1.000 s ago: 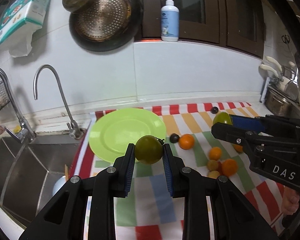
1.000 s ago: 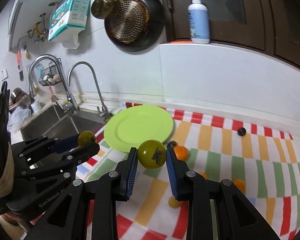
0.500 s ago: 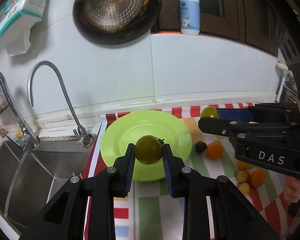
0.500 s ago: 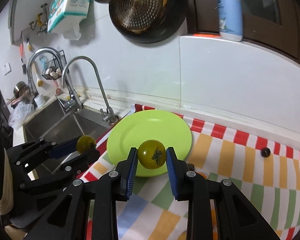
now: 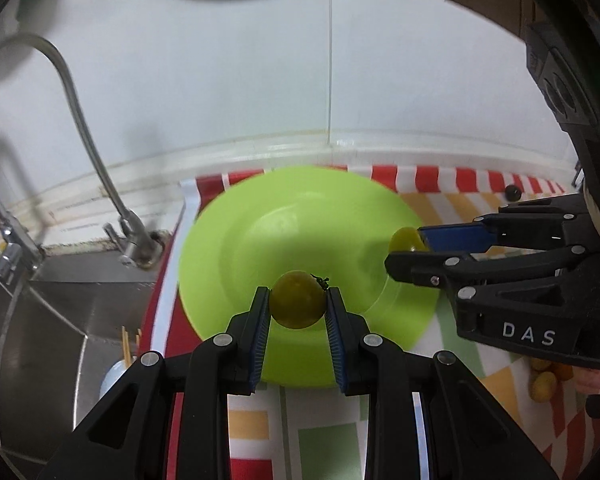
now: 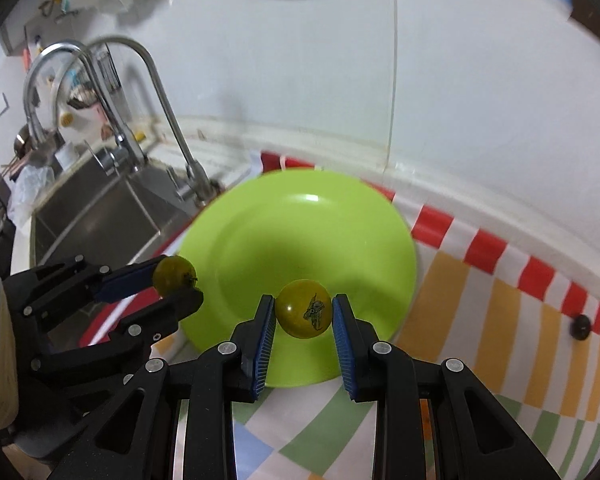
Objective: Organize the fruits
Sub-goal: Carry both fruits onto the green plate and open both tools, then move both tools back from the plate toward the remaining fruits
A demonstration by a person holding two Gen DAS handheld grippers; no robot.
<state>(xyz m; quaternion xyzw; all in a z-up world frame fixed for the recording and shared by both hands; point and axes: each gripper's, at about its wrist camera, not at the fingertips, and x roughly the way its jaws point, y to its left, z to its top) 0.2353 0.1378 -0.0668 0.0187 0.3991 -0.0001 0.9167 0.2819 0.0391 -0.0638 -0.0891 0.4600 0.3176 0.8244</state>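
Being clamped over the round lime-green plastic plate (image 5: 236, 240): one yellow-green tomato per gripper, left gripper (image 5: 298, 306), right gripper (image 6: 304, 314).

We hold our left hand-held gripper (image 5: 298, 305) level and pointing forward, its two blue-padded fingers (image 5: 260, 332) pressed against a small round fruit (image 5: 298, 299) — the jaws are nearly parallel. Our right hand-held gripper (image 6: 304, 318) reaches forward beside it, jaws pinching another small fruit (image 6: 304, 314) in the same way. In each wrist view the other gripper enters from the side.
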